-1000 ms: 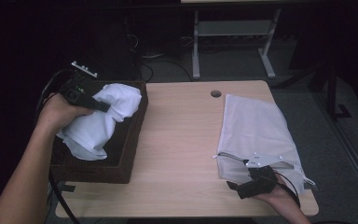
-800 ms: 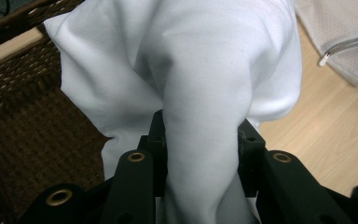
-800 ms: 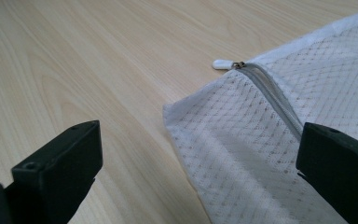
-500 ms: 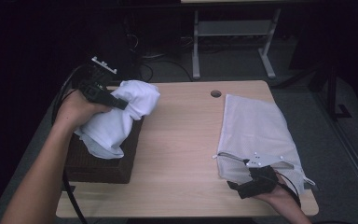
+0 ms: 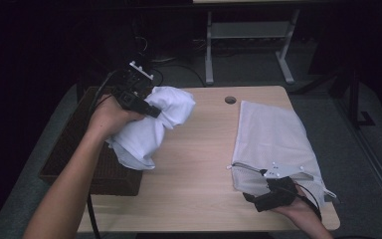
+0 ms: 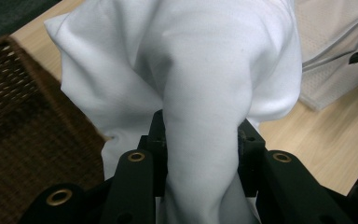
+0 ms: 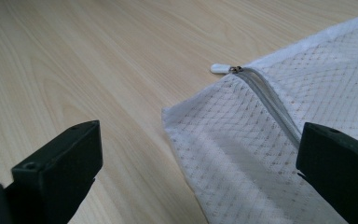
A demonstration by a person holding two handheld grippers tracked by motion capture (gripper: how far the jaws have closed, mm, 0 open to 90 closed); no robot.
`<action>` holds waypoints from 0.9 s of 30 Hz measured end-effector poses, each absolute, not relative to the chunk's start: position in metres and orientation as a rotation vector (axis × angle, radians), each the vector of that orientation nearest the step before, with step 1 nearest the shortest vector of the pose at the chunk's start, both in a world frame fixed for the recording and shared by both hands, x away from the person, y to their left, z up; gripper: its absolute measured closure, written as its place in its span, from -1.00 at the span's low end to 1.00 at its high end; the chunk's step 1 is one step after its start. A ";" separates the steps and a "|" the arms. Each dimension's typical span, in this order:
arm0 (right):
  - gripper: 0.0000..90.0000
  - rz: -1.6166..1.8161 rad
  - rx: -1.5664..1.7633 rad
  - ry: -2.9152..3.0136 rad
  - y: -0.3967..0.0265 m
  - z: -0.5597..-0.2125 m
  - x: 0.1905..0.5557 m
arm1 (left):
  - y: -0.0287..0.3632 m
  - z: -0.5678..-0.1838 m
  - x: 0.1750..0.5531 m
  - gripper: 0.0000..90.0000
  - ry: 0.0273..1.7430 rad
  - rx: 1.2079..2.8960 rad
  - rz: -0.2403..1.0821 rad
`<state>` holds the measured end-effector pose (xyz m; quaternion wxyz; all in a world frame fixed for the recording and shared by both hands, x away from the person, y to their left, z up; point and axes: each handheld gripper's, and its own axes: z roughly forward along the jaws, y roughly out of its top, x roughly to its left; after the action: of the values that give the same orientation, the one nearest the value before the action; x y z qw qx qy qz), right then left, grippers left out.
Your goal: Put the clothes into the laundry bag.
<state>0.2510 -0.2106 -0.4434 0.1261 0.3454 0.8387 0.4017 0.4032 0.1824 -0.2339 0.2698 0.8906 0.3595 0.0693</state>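
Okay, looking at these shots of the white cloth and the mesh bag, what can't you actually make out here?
- White cloth garment, left gripper view: what kind it is; it is bunched, and the top edge cuts it off.
- Dark brown woven basket, high view: its inside, hidden by the forearm and the hanging cloth.
- White mesh zip bag, right gripper view: whether the zip is open; the right jaw covers part of its track.
- Right gripper, high view: its jaw tips, too dark.

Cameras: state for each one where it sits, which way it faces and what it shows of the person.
High view: above the person's side, facing forward and down on the table; both forearms, left gripper, right gripper.
Left gripper view: looks along its jaws clamping the white cloth.
Right gripper view: open jaws above the mesh bag.
All views share the mesh bag.
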 end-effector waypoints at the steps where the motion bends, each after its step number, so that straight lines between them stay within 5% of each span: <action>1: -1.00 1.172 1.006 2.443 -0.211 -0.443 0.251 | 0.178 -0.236 0.403 0.48 0.964 2.402 0.182; 27: -1.00 1.184 0.997 2.440 -0.210 -0.442 0.250 | 0.127 -0.309 0.383 0.47 0.876 2.448 0.063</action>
<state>0.2504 -0.2099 -0.4422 0.1254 0.3423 0.8377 0.4066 0.3832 0.1268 -0.3088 0.2671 0.9071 0.3245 0.0232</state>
